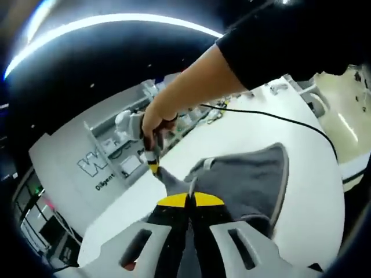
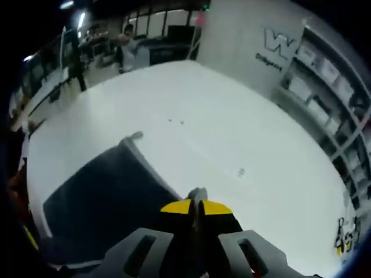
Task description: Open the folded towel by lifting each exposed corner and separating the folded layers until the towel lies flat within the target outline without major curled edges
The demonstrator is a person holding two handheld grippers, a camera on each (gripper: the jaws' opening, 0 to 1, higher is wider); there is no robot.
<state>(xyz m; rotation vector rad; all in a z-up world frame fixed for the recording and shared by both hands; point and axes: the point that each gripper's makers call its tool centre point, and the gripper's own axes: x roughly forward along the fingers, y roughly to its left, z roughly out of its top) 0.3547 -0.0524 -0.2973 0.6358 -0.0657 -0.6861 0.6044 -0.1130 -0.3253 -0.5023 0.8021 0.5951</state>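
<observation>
You are mid-unfold: both your left tongs and right tongs are clamped on corners of the grey towel, lifted off the white tabletop, so next pull those 2 corners apart.

A blown-out ceiling light strip arcs at 11 o'clock in the left gripper view — the white table glares; fisheye bending and soft blur smear shelving at both views' edges.

Two close downward views, shared towel and table
</observation>
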